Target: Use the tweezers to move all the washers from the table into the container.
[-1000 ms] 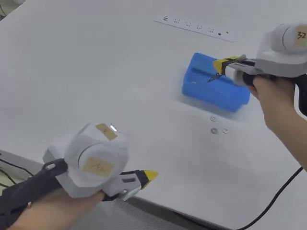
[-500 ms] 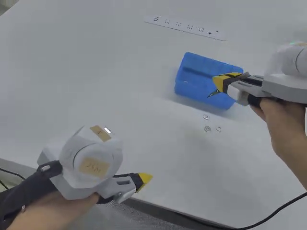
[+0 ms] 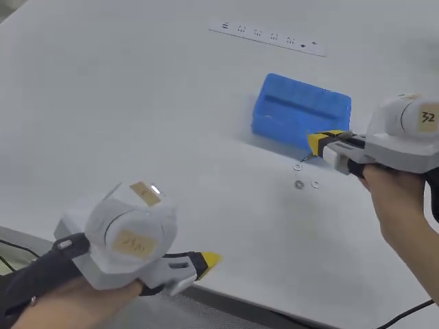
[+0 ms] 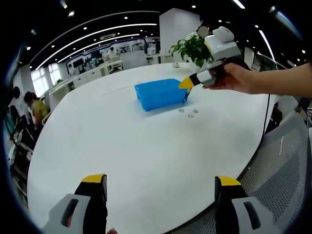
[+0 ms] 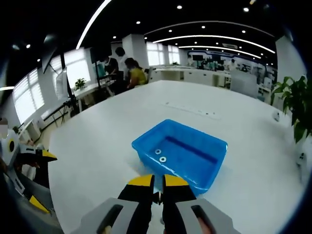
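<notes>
White table (image 3: pixel 137 103) is taking up most of the head view, matte and flat, with a white power strip (image 3: pixel 267 35) lying near its far side. The room around it is showing as a big open office: strip ceiling lights (image 4: pixel 112 36), rows of desks, a few people (image 5: pixel 127 68) standing far off, a potted plant (image 4: pixel 191 48) beyond the table, and a grey mesh chair (image 4: pixel 282 170) at the table's edge. The right gripper (image 3: pixel 317 142) is hanging just in front of the blue container (image 3: pixel 274 127), its jaws pinching almost together on the tweezers (image 3: pixel 306 158). The tweezers are sticking out past the yellow tips as a thin dark piece. Their long axis is following the jaws and sloping down and to the left in the head view. The tip is pointing at the table right by the nearest of three washers (image 3: pixel 299 184); can't tell if it is touching. Those three are lying flat in a tight cluster just in front of the container's near wall. The container is sitting open-topped, its long side running roughly parallel to the power strip, and two washers (image 5: pixel 158 151) are lying close together on its floor toward one end. The left gripper (image 3: pixel 206 260) is hovering at the near table edge, well apart from all this, jaws spread wide and gripping nothing.
</notes>
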Motion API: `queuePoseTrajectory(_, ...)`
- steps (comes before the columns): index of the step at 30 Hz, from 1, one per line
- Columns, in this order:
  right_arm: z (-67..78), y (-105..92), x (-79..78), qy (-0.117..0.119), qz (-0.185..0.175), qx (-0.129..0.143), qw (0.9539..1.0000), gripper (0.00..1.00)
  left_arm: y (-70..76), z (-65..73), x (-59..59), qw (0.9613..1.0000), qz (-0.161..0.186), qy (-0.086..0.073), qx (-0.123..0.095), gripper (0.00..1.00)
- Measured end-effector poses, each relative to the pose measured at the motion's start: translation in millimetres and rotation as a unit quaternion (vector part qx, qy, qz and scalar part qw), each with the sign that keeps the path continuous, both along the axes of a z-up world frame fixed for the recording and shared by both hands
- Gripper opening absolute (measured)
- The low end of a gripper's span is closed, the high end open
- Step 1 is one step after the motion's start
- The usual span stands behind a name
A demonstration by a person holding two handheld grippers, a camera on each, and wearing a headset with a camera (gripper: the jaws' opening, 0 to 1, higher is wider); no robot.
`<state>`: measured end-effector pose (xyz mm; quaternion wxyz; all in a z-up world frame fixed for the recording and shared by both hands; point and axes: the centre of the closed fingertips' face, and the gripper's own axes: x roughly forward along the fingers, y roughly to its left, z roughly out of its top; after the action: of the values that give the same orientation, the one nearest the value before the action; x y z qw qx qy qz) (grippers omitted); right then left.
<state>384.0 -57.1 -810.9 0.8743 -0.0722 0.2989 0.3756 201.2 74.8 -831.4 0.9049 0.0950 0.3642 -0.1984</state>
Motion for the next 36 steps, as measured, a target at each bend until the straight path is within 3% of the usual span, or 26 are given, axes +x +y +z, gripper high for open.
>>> queuePoseTrajectory(10,-15.4,-0.3,1.3,0.002,0.005,-0.021,0.9998,0.03,0.9,-1.8,-0.1,1.0,0.004,0.004,0.004,0.99)
queuePoseTrajectory(15,-15.5,-0.6,0.6,0.001,0.005,-0.023,0.9997,0.03,1.5,-3.1,-0.4,0.9999,0.003,0.006,0.008,0.99)
queuePoseTrajectory(21,-18.7,-2.2,-2.4,-0.003,0.02,-0.05,0.9985,0.02,1.6,-3.1,-0.9,0.9999,0.002,0.007,0.011,0.99)
queuePoseTrajectory(27,-18.0,-2.2,-6.9,-0.011,0.036,-0.074,0.9965,0.02,2.2,-3.9,-1.0,0.9999,0.002,0.008,0.012,0.99)
queuePoseTrajectory(36,-1.4,-10.8,-14.0,0.003,0.037,-0.071,0.9968,0.01,2.0,-3.7,-0.8,0.9999,0.001,0.007,0.012,0.99)
